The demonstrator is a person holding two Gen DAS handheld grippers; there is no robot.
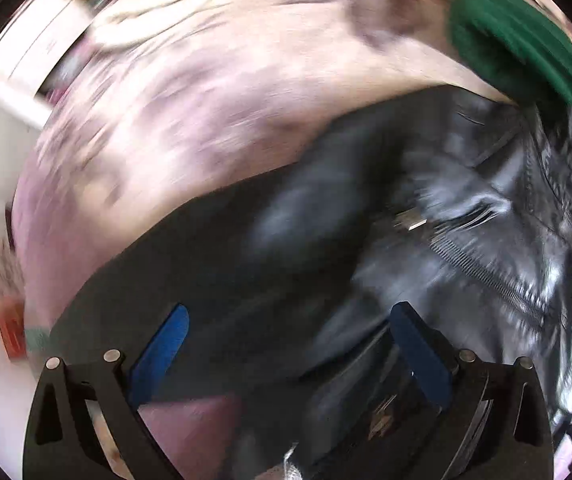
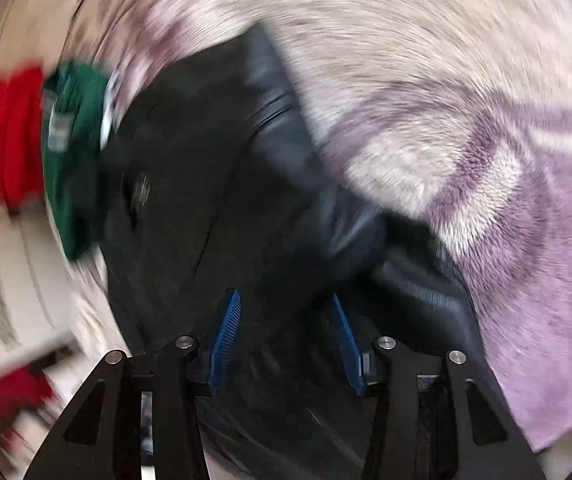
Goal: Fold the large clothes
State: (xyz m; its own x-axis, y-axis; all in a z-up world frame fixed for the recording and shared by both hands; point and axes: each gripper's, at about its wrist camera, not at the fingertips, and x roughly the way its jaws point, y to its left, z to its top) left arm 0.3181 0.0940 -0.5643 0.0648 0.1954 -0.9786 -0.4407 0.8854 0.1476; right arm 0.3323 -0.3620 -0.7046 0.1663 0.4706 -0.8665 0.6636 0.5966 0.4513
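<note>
A black leather jacket (image 1: 466, 240) with a metal zipper lies on a fuzzy pink and cream blanket (image 1: 190, 112). Both views are motion-blurred. My left gripper (image 1: 290, 312) is open just above the jacket's dark lining, its blue pads (image 1: 166, 344) spread wide. In the right wrist view the jacket (image 2: 214, 184) fills the middle over the blanket (image 2: 506, 208). My right gripper (image 2: 286, 300) is open over the black fabric, with its blue pads (image 2: 226, 328) apart and nothing between them.
A green garment (image 1: 518, 48) lies beyond the jacket at the upper right, with a red one beside it. The right wrist view shows the green garment (image 2: 74, 148) and the red one (image 2: 10, 136) at the left. White furniture (image 1: 34, 52) stands past the blanket's edge.
</note>
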